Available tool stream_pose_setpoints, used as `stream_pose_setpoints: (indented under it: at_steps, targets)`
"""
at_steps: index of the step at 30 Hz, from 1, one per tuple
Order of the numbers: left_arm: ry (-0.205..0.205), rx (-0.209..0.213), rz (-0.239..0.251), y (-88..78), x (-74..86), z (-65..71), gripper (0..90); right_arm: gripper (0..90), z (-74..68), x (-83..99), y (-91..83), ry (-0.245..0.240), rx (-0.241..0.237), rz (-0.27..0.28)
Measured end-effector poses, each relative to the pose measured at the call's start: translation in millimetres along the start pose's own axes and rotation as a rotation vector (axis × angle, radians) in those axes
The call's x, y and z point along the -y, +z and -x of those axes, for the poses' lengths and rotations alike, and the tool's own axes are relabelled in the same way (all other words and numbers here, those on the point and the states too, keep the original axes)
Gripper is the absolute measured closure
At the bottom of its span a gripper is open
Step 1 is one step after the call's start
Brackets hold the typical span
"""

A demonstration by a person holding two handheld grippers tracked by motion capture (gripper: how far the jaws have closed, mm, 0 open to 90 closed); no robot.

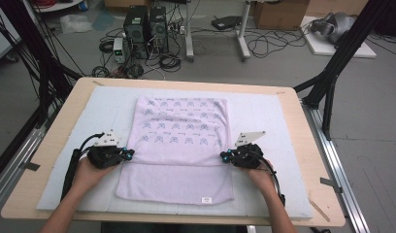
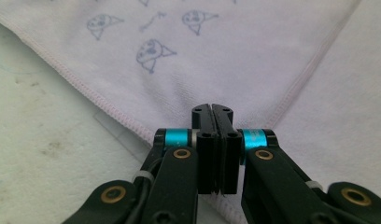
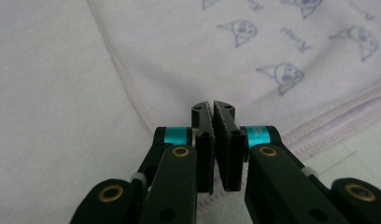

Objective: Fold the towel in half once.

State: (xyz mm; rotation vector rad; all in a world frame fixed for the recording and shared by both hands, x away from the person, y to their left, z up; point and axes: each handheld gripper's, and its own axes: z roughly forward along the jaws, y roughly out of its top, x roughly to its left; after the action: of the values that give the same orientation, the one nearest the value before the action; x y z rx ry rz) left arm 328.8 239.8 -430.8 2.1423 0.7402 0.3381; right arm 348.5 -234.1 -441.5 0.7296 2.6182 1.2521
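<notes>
The left gripper (image 1: 129, 153) sits at the left side of the towel (image 1: 179, 145), its jaws clenched on the corner of the folded-over printed layer; in the left gripper view the pads (image 2: 212, 116) meet with the hemmed corner running in under them, the foam mat (image 2: 44, 140) to their left and the plain lower layer to their right. Ahead of that gripper the towel spreads flat, its printed top flap (image 1: 179, 121) reaching away from the person and the plain part (image 1: 176, 182) lying nearer the table's front edge. The right gripper (image 1: 223, 156) mirrors the left at the opposite side, jaws likewise clamped on the flap's other corner; in the right gripper view its serrated pads (image 3: 214, 119) pinch the stitched hem where the printed layer crosses the plain one. Both grips sit level with each other on the same fold line, probably so the flap can be lifted evenly and carried as one straight edge for the next fold, without twisting or bunching the cloth.
</notes>
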Motion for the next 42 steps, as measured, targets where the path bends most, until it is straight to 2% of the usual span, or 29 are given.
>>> stream_pose_setpoints:
  at_steps: [5,7,11,15,18,19,20,21,23,26,29,30,33,35,37,38,39,42]
  targets:
    - [-0.013,0.012,0.045,-16.0,-13.9,-2.9,88.2,87.3,3.1,-14.9,-14.6,-0.015,-0.006,0.055]
    - [-0.007,0.013,0.068,-25.9,-22.0,-2.3,88.2,87.3,2.5,-20.7,-19.7,-0.027,0.000,0.053]
    - [0.017,0.008,0.104,-47.5,-32.3,7.3,88.2,87.3,-9.3,-31.3,-39.5,-0.054,0.004,0.115]
    - [0.035,0.020,0.105,-61.7,-23.3,22.1,88.2,87.3,-28.7,-27.5,-53.9,-0.080,-0.017,0.107]
    - [0.049,0.056,0.098,-69.8,-6.5,36.6,87.7,87.0,-43.7,-15.9,-60.1,-0.089,-0.049,0.098]
    - [0.048,0.056,0.089,-69.8,-1.1,40.2,85.7,85.4,-47.9,-10.8,-60.7,-0.083,-0.068,0.101]
    - [0.047,0.061,0.077,-68.7,3.6,42.2,79.9,79.6,-50.6,-6.3,-59.4,-0.083,-0.083,0.098]
    - [0.041,0.068,0.063,-65.6,8.7,42.8,74.0,71.1,-52.8,-2.7,-56.8,-0.083,-0.075,0.083]
    - [0.032,0.074,0.043,-58.4,14.0,42.4,67.5,67.9,-53.1,2.5,-47.6,-0.068,-0.088,0.059]
    - [0.028,0.086,0.016,-45.9,18.2,42.1,66.5,63.4,-53.4,4.6,-32.6,-0.077,-0.092,0.032]
    - [0.029,0.108,-0.019,-33.3,21.9,41.6,66.5,60.4,-51.8,5.3,-18.7,-0.111,-0.095,-0.027]
    - [0.028,0.111,-0.027,-30.5,23.0,41.8,66.5,60.1,-50.0,6.2,-14.9,-0.105,-0.092,-0.040]
    - [0.047,0.122,-0.071,-20.9,27.4,45.6,67.8,62.0,-45.6,8.9,-10.2,-0.090,-0.101,-0.052]
    - [0.055,0.120,-0.060,-19.9,29.1,47.2,76.1,66.2,-45.8,11.9,-5.9,-0.085,-0.108,-0.068]
    - [0.056,0.123,-0.065,-20.1,28.3,46.6,85.4,76.5,-46.2,13.5,-5.3,-0.078,-0.099,-0.051]
    - [0.049,0.126,-0.066,-20.2,27.7,46.2,87.0,83.1,-45.4,13.3,-5.7,-0.073,-0.108,-0.052]
    - [0.050,0.124,-0.066,-20.5,27.3,45.8,87.6,86.0,-44.9,12.9,-5.7,-0.079,-0.116,-0.050]
    - [0.042,0.117,-0.052,-25.4,25.5,45.2,88.1,87.2,-45.7,10.7,-9.0,-0.086,-0.115,-0.042]
